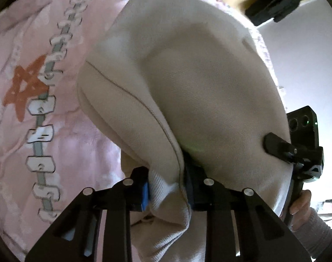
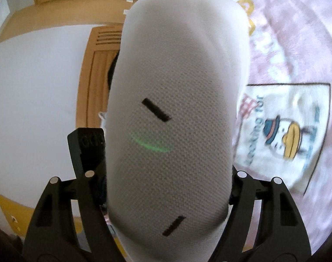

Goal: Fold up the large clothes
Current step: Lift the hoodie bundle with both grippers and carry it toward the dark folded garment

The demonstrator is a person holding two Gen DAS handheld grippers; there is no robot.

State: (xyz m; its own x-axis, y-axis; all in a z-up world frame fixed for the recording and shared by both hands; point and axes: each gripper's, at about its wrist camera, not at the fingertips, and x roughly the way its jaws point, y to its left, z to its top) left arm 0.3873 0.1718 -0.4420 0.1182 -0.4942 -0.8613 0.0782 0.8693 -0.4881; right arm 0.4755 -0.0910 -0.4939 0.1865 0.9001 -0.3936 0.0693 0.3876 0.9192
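Observation:
A cream-white knitted garment [image 1: 198,87] hangs lifted above the pink bed cover and fills the middle of both views. My left gripper [image 1: 166,187] is shut on a bunched edge with a ribbed hem, the cloth squeezed between its blue pads. In the right wrist view the same garment [image 2: 172,109] bulges between the fingers of my right gripper [image 2: 166,174], which is closed on a thick fold; its right finger is hidden by cloth. The left wrist view shows the right gripper [image 1: 283,148] at the garment's right edge, one black finger lying over the fabric, with a person's hand [image 1: 299,207] on its handle.
Under the garment lies a pink blanket [image 1: 35,87] with an orange star and a printed chain. A cartoon duck patch [image 2: 286,131] is on the blanket at the right. A wooden door [image 2: 96,76] and a white wall [image 2: 35,87] stand beyond the bed. Something dark [image 1: 275,0] hangs at the top right.

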